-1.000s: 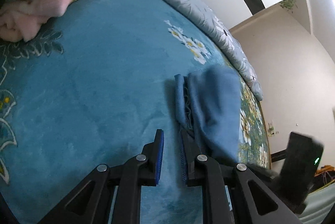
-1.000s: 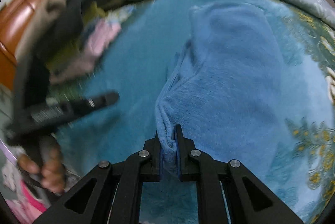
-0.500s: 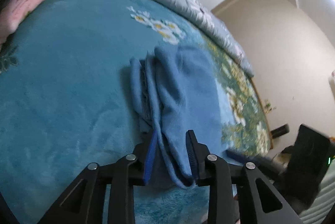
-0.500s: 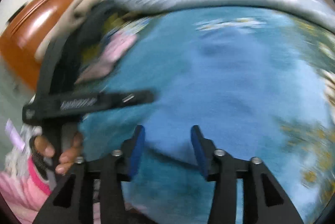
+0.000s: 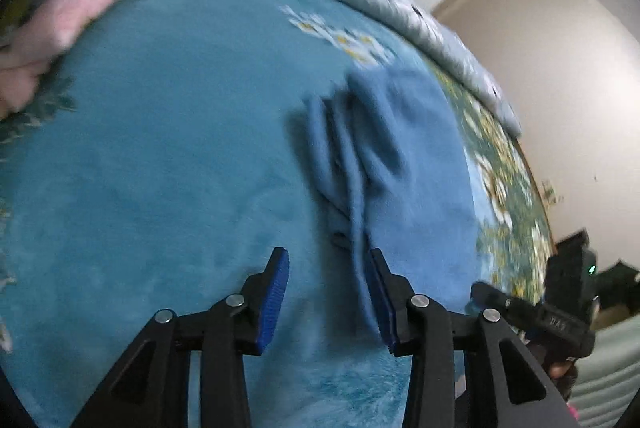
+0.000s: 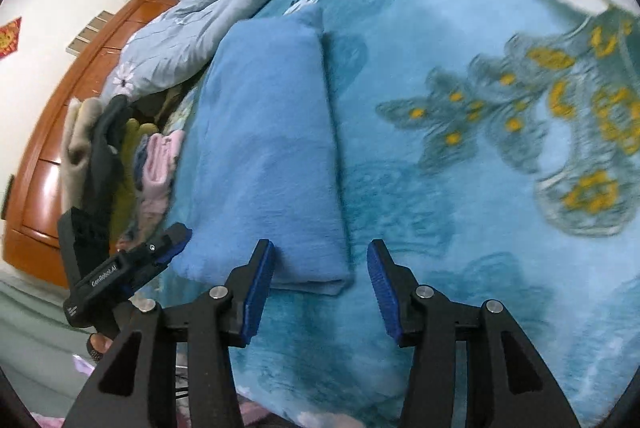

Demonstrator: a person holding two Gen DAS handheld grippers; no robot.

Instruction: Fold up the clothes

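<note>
Both the left tongs (image 5: 324,292) and right tongs (image 6: 320,286), jaws just widened, stand released over the folded blue towel (image 6: 268,147) on the floral teal blanket (image 6: 460,228).

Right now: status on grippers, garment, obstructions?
Left gripper and right gripper open, jaws just opened, nothing clamped. Folded blue garment flat on floral blanket. Clothes pile to its left, clear of it.
</note>
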